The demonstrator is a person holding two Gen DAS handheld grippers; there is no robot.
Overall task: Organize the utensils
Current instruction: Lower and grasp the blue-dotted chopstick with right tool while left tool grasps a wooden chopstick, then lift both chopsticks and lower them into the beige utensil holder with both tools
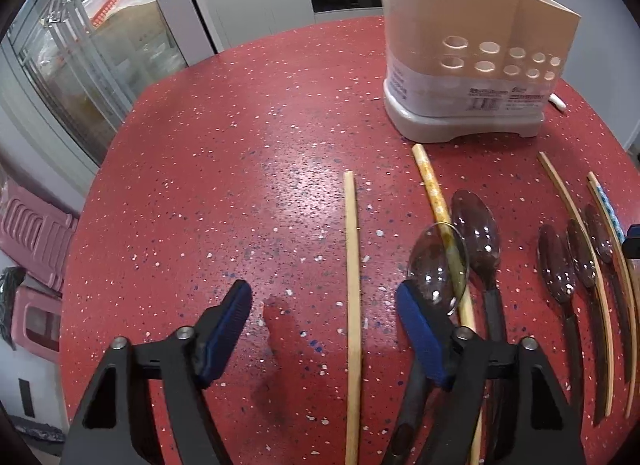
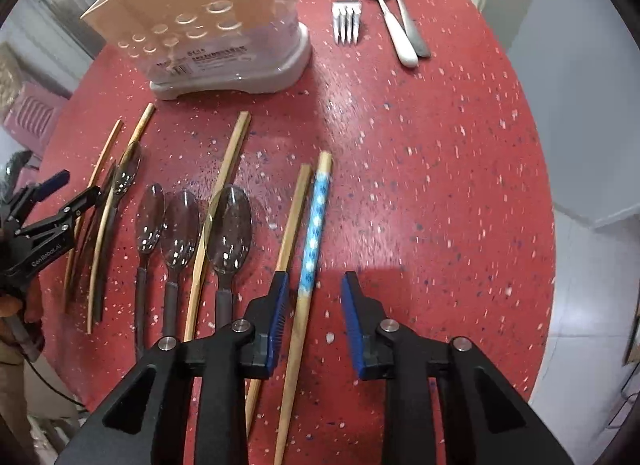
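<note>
A cream utensil holder (image 1: 472,65) with round holes stands on the red speckled table, also in the right wrist view (image 2: 216,25). Several wooden chopsticks and clear plastic spoons with dark handles lie in front of it. My left gripper (image 1: 324,329) is open, low over the table, with a plain chopstick (image 1: 352,285) between its fingers and a spoon (image 1: 438,265) by its right finger. My right gripper (image 2: 314,317) is open around a blue-patterned chopstick (image 2: 314,233), with a plain chopstick (image 2: 294,217) beside it. Both grippers hold nothing.
Metal forks (image 2: 346,21) and a metal spoon (image 2: 394,25) lie at the table's far right. The left gripper shows at the left edge of the right wrist view (image 2: 48,205). Pink plastic stools (image 1: 36,233) stand beside the table. Kitchen counters lie beyond.
</note>
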